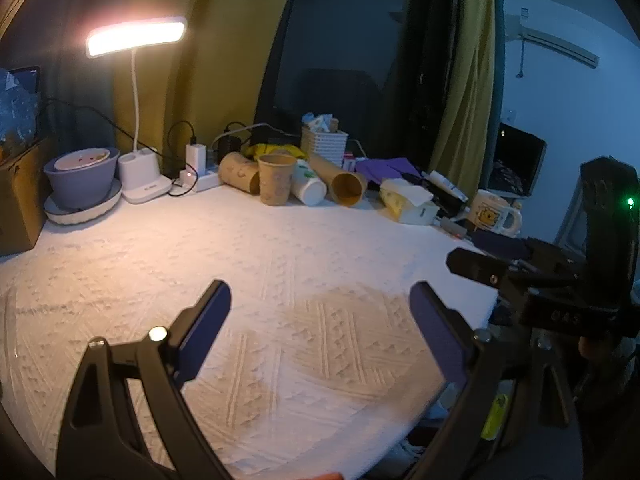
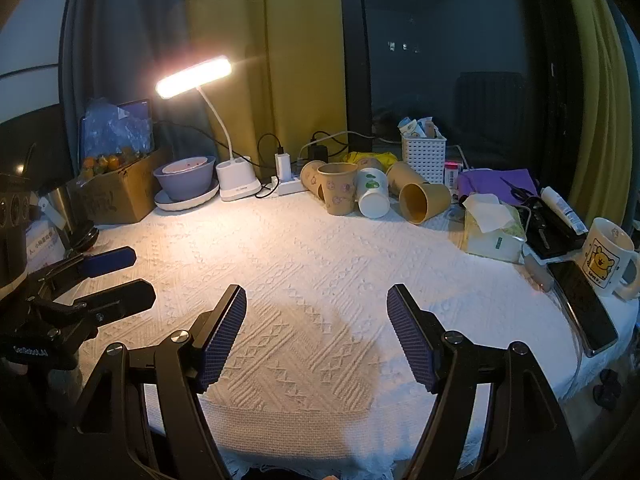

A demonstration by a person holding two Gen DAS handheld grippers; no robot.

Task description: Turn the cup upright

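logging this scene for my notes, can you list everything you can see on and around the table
paper cups: four, three brown and one white; at the back centre; one brown cup upright, the white cup and two brown cups lying on their sides
desk lamp: one, white, lit, back left
bowl: one, lilac, on a white plate left of the lamp
cardboard box: one, brown, far left
power strip: one, white, behind the cups
basket: one, white, back centre-right
tissue pack: one, pale yellow, right
mug: one, white with a yellow cartoon, far right
phone: one, black, right edge
tablecloth: one, white, textured
left gripper: open, empty
right gripper: open, empty
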